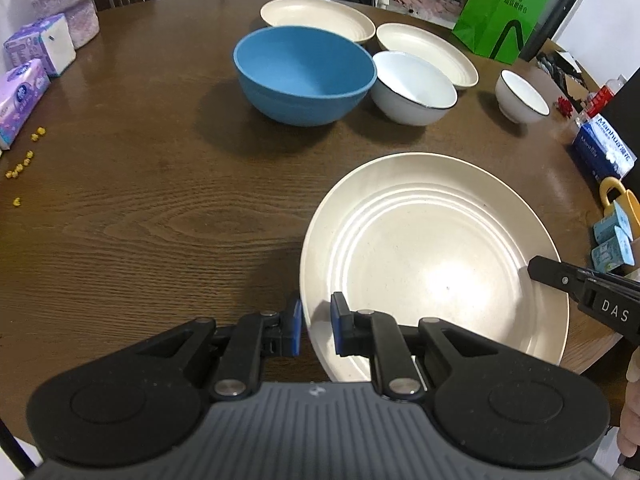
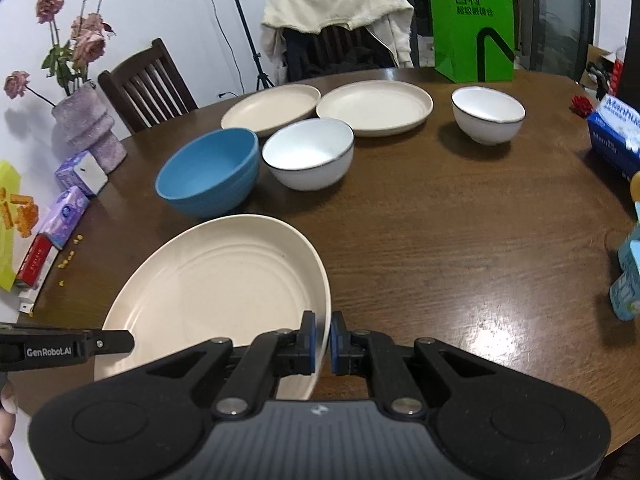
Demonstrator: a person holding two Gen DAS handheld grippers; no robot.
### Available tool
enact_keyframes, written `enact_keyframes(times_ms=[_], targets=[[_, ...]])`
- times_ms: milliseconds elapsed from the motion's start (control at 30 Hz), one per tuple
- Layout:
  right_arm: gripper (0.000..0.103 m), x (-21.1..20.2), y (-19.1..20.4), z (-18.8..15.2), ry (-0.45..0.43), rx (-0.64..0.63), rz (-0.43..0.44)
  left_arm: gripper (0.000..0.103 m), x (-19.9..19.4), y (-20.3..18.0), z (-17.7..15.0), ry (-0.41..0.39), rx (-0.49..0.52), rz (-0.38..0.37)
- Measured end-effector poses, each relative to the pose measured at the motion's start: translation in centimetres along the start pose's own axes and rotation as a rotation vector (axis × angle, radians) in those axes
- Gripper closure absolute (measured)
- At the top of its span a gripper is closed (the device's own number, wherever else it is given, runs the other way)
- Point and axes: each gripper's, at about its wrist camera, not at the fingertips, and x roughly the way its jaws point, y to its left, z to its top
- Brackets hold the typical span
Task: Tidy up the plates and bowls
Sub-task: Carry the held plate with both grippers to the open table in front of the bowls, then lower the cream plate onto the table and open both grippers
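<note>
both grippers pinch the rim of one cream plate (image 1: 432, 256) at the near table edge.
the left gripper (image 1: 316, 326) and right gripper (image 2: 323, 338) are clamped on opposite rims; best lowered level, released together. readable: "genrobot.ai", "das", "manhua" on the tissue box (image 2: 614, 136).

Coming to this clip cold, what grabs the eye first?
The large cream ridged plate nearest the cameras, pinched at opposite rim edges by the left gripper and right gripper, jaws shut on it. Behind it a deep blue bowl stands beside a white dark-rimmed bowl.
</note>
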Motion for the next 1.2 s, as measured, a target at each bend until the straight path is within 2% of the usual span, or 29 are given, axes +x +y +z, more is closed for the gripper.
enact_keyframes(times_ms=[667,1033,1100,1133,1167,1200], targets=[[0.095,4.6,-1.7,-2.3,0.032,0.044,-0.045,0.089,5.4,0.2,0.0,0.072,0.053,-0.029],[0.094,6.1,-3.2,-2.5,0.054,0.095,-0.046,0.088,5.8,-0.3,0.2,0.082,0.078,-0.028],[0.091,6.3,-3.5,-2.5,0.073,0.109,-0.040,0.086,5.5,-0.1,0.4,0.074,0.071,-0.038],[0.089,6.3,-3.6,-2.5,0.077,0.120,-0.028,0.079,5.3,0.1,0.4,0.065,0.069,-0.037],[0.086,6.0,-3.7,-2.6,0.075,0.126,-0.015,0.067,4.9,0.3,0.4,0.055,0.068,-0.038],[0.085,5.8,-3.7,-2.6,0.070,0.127,-0.009,0.060,4.4,0.4,0.4,0.040,0.066,-0.038]])
